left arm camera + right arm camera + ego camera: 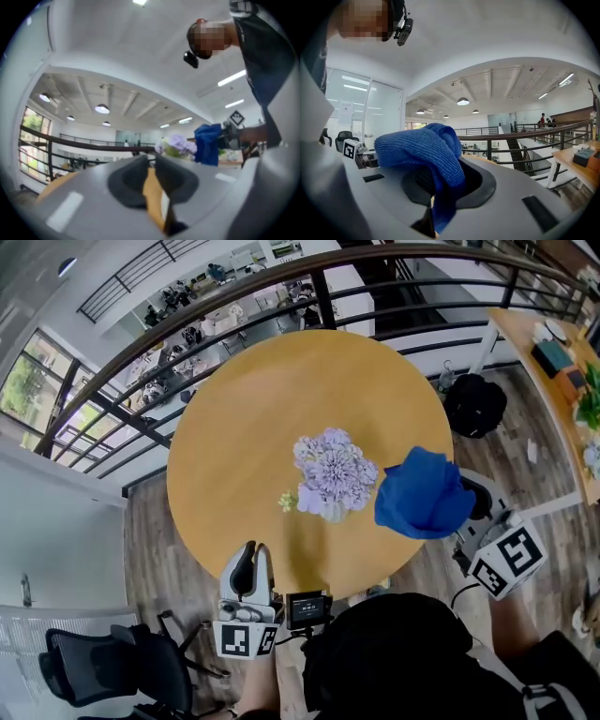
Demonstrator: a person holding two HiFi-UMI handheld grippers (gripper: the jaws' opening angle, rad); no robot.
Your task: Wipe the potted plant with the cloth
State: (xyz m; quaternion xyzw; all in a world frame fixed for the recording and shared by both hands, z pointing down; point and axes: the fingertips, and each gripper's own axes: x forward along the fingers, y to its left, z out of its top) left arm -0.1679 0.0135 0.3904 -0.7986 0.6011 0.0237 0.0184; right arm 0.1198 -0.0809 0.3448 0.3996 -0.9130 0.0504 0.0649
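1. Found round wooden table [234, 409] set against a curved black railing [281, 301], with a lower level visible beyond.
2. Found plant [333, 474], purple blooms, standing upright near table centre.
3. Saw blue cloth [424, 493] pinched in right gripper [440, 185], raised at table's right edge, just beside plant; could not tell whether touching.
4. Saw left gripper [248, 563] at near edge, jaws almost together, thin gap, nothing between.
5. Noted plank floor [525, 442], black chair [103, 662], long desk [544, 362] at right, windows [28, 381] at left.
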